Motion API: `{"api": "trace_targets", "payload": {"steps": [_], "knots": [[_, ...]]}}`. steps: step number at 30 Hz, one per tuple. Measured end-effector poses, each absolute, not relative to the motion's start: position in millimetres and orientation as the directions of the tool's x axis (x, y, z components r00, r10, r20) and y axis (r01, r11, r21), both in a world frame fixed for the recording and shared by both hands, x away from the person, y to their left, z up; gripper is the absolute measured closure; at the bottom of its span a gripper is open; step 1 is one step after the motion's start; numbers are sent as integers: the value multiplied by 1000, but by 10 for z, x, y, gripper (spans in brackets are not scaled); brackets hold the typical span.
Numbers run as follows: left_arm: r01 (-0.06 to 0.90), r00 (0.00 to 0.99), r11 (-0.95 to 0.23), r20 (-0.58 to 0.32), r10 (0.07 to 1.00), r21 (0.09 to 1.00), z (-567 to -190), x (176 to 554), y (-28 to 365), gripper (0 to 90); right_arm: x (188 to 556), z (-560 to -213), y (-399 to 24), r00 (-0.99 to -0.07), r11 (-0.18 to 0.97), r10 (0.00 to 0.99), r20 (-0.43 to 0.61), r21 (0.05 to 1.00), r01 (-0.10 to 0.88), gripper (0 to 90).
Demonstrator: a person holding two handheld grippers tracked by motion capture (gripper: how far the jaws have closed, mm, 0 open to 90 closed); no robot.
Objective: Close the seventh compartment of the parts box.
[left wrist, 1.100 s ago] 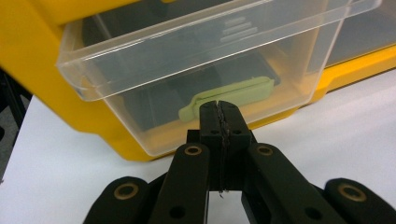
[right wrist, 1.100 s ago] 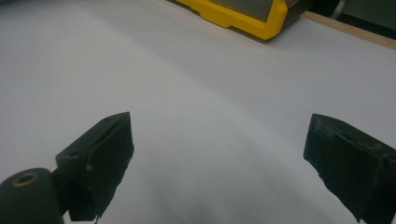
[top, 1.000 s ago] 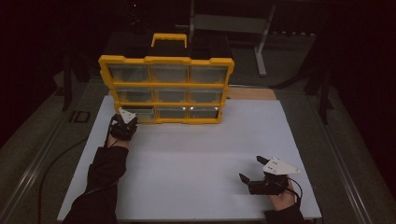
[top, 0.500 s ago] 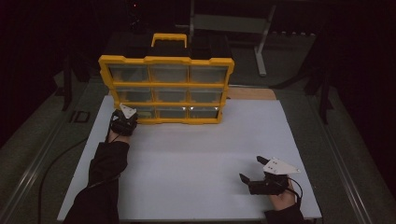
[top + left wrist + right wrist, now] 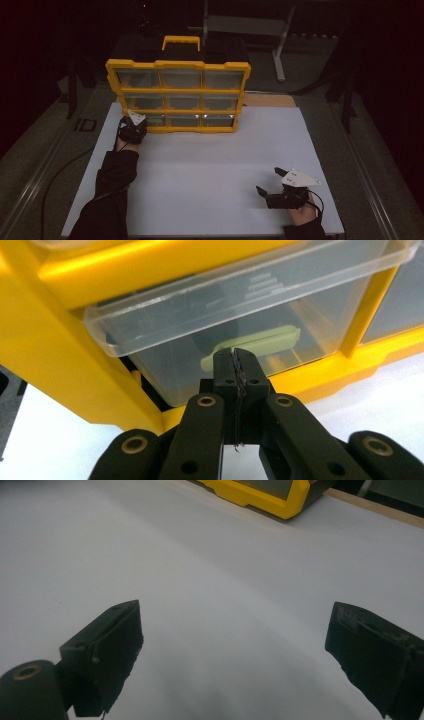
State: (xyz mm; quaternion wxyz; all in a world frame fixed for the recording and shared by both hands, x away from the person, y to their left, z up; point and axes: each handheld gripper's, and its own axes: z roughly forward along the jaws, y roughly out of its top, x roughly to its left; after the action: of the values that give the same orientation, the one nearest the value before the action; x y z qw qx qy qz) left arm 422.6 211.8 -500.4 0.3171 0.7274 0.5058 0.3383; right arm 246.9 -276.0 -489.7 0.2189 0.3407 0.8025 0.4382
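- Left gripper has its jaws pressed together, tips at the clear plastic drawer in the bottom left of the yellow plastic organizer.
- Right gripper rests spread wide over the white table.

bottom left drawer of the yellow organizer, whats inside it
Through the clear drawer, a pale green flat piece lies on its floor. The shut left gripper covers that piece's near end; the drawer's back is too dim to tell.
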Motion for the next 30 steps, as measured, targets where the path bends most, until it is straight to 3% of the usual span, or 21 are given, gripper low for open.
{"api": "trace_targets", "payload": {"steps": [4,12,20,30], "knots": [[523,267,-284,162,950,803,-4988,4187,2114,855,2467,-4894,-2761,-672,385,738,-55,852,353,84],[548,284,-260,116,952,795,-4949,4099,2114,501,2463,-4890,-2754,-672,385,739,-56,853,352,84],[572,285,-226,68,956,788,-4912,4057,2154,251,2461,-4888,-2748,-670,388,740,-60,852,352,84],[554,350,-232,30,936,799,-4839,3990,2181,14,2461,-4887,-2749,-670,387,740,-59,852,352,83]]}}
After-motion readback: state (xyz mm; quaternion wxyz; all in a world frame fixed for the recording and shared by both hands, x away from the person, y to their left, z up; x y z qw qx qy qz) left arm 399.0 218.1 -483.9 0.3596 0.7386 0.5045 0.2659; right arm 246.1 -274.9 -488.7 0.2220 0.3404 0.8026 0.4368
